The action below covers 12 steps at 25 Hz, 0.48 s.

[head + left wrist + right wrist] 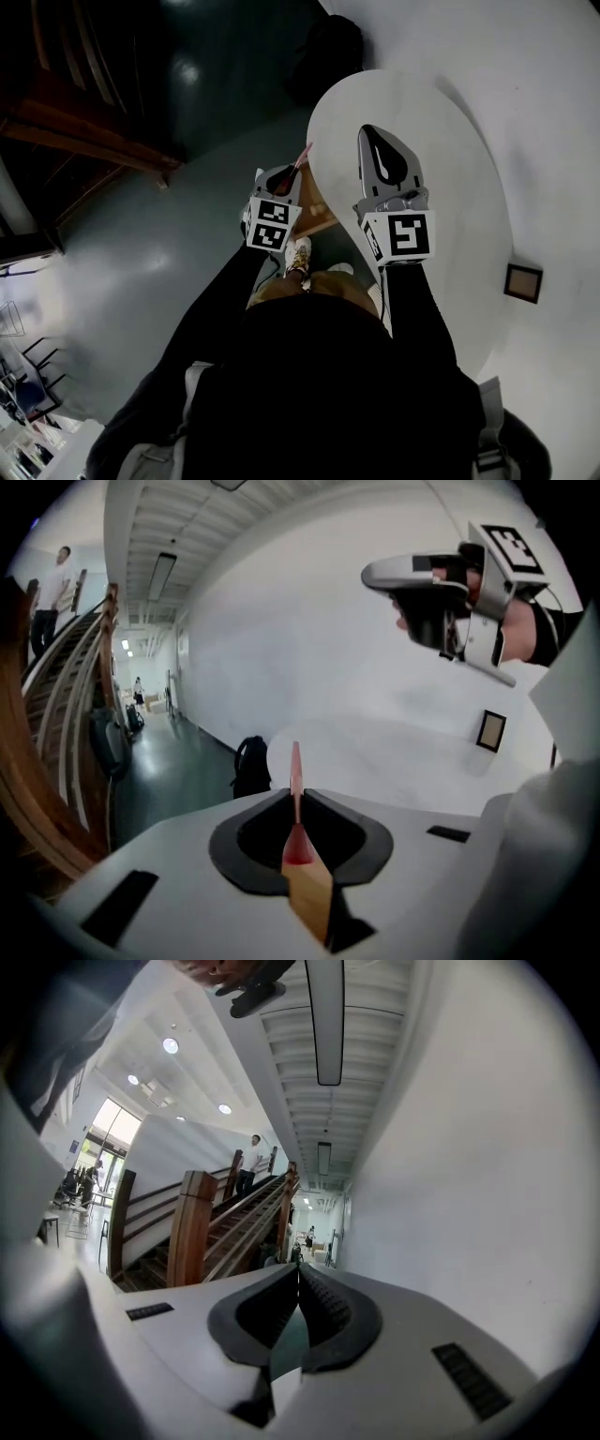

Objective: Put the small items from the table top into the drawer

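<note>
My left gripper (293, 174) is shut on a thin pink strip (304, 157) whose tip pokes out past the jaw tips. It hangs just left of the white oval table (450, 178), above the open wooden drawer (320, 212). In the left gripper view the pink strip (296, 766) stands edge-on between the closed jaws of my left gripper (296, 797). A tan patch shows low in the gap. My right gripper (376, 133) hovers over the table top, shut with nothing in it. In the right gripper view my right gripper (298, 1273) points level at a staircase.
A black backpack (328, 52) sits on the dark floor beyond the table. A wooden staircase (84, 141) rises at the left. A small dark frame (523, 281) hangs on the white wall to the right. My shoes (300, 255) stand under the drawer.
</note>
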Each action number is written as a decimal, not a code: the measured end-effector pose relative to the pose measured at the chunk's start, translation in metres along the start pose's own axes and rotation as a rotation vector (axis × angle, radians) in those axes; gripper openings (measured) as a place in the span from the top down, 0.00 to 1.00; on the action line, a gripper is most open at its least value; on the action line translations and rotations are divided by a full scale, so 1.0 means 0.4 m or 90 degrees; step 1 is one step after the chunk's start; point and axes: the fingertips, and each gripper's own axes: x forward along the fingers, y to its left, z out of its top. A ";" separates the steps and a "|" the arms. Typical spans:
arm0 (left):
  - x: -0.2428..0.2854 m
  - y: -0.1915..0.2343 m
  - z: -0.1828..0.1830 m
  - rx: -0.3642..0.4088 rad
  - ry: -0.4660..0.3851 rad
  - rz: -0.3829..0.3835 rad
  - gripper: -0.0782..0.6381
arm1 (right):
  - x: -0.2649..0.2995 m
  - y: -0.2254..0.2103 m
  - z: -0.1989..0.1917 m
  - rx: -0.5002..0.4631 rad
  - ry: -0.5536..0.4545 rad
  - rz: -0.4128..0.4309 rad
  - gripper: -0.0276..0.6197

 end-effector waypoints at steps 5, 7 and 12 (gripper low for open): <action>0.048 -0.007 -0.154 -0.041 0.093 0.009 0.82 | -0.018 -0.027 -0.031 0.001 0.017 -0.012 0.91; 0.066 -0.013 -0.197 -0.043 0.122 0.007 0.82 | -0.023 -0.030 -0.043 0.003 0.023 -0.014 0.91; 0.094 -0.025 -0.272 -0.053 0.178 -0.004 0.82 | -0.029 -0.021 -0.063 0.004 0.035 -0.011 0.91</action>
